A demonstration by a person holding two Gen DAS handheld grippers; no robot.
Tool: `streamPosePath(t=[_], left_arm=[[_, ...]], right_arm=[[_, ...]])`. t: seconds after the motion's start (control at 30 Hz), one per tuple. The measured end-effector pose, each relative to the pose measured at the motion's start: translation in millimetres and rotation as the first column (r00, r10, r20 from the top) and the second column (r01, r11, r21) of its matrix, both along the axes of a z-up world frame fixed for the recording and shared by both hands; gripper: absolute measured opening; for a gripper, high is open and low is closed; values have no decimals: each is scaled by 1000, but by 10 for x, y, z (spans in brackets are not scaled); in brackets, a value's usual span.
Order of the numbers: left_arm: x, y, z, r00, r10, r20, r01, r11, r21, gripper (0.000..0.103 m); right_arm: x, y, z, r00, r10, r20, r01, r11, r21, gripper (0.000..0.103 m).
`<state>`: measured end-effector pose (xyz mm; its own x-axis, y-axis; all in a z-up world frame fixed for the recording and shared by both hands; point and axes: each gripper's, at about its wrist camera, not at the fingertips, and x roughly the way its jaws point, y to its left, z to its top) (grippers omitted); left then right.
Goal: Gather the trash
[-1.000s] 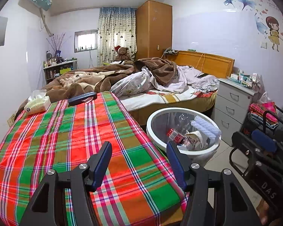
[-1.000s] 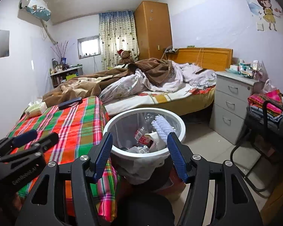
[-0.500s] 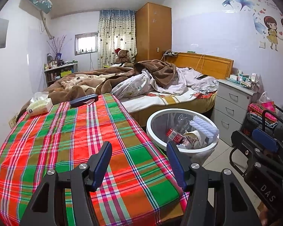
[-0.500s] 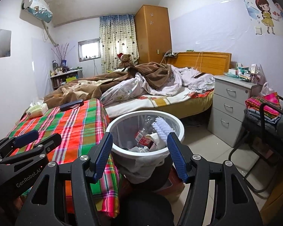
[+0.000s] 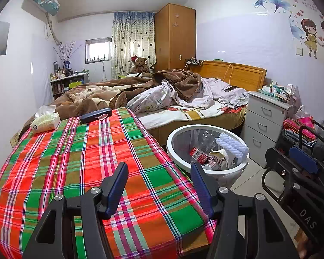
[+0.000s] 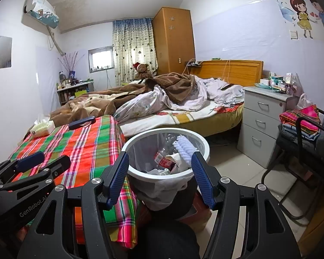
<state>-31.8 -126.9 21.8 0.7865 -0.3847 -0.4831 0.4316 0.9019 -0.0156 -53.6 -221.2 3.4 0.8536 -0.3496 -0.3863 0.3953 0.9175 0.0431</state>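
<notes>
Left gripper [image 5: 158,184], right gripper [image 6: 159,178] — agape (nothing held).

Down in the trash bin [image 6: 202,149], the lower rubbish sat buried under a bottle [image 6: 162,159] and liner. At three o'clock, the chair [image 6: 302,151] ran off-frame; nightstand clutter [image 5: 277,89] was too small to identify.

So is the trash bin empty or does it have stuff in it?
It has stuff in it. The white-rimmed trash bin holds a clear bottle with a red label, a white twisted thing and crumpled bits. It stands upright.
</notes>
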Motion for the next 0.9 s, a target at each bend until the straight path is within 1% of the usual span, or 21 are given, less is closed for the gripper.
streamPosePath(t=[0.9], left_arm=[[-72,0,42,1000,-4,5,4,1000,-2,60]], right_arm=[[-24,9,14,1000,3,1,-3,1000,-2,62]])
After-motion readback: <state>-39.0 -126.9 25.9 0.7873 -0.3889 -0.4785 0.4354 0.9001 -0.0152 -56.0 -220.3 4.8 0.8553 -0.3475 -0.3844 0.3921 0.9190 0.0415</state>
